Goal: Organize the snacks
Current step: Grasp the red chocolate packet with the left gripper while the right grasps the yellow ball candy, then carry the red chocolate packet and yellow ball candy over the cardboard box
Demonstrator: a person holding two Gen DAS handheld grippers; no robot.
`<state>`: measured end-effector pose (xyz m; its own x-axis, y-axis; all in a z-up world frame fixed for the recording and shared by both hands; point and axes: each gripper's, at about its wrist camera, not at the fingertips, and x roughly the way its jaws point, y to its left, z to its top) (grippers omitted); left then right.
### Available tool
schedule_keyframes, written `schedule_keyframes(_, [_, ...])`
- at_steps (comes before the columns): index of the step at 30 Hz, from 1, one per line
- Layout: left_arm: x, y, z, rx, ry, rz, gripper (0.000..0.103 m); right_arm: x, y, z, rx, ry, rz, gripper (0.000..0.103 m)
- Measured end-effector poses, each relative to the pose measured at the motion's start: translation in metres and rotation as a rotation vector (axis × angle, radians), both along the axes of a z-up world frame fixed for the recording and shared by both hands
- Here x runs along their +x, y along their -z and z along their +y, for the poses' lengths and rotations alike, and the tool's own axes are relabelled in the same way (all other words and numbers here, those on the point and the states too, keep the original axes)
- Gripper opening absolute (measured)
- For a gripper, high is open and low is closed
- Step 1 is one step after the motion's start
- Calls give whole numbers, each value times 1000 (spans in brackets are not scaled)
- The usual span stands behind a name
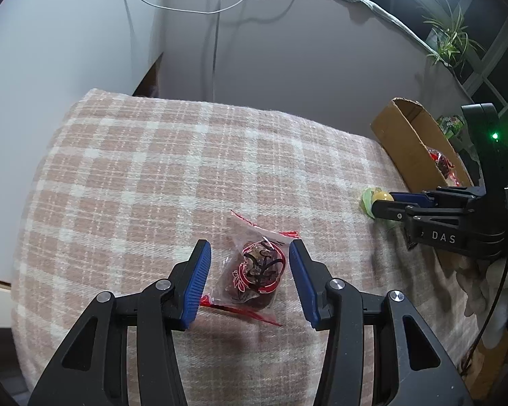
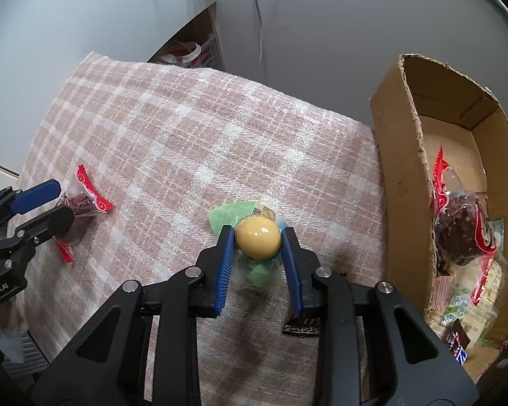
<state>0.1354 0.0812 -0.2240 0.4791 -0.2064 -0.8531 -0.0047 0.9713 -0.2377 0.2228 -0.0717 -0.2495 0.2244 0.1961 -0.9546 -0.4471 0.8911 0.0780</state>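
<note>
1. Two grippers are working over the plaid cloth (image 2: 193,135) on the table; the cardboard box (image 2: 403,155), already holding snacks, is the landmark.
2. Right gripper (image 2: 258,240), just beside the box, is pinching the yellow egg snack (image 2: 257,238) with its jaws narrow; lift gently, since the round shape may slip.
3. Left gripper (image 1: 250,277), well away from the box, is straddling the red-wrapped snack (image 1: 257,270), jaws part-open and not touching; centre it before squeezing.

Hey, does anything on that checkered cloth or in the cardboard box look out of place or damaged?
Nothing looks damaged or spilled. The cardboard box has a ragged, torn rim, and a small dark packet lies half hidden under the right gripper.
</note>
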Motion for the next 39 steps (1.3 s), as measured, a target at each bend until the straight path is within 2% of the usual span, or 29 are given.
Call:
schedule_keyframes(7, [-1, 4, -7, 7, 24, 7, 46, -1, 0, 11, -3, -12, -6, 30])
schedule_keyframes(10, [-2, 4, -7, 3, 29, 3, 41, -2, 1, 17, -6, -15, -10, 30])
schedule_keyframes(20, [-3, 4, -4, -18, 23, -15, 33, -2, 2, 21, -3, -22, -17, 29])
schedule_keyframes(24, [-6, 3, 1, -27, 5, -15, 24, -2, 0, 17, 10, -22, -16, 29])
schedule_keyframes(39, [-14, 0, 14, -68, -39, -11, 21, -6, -11, 2, 52, -14, -26, 28])
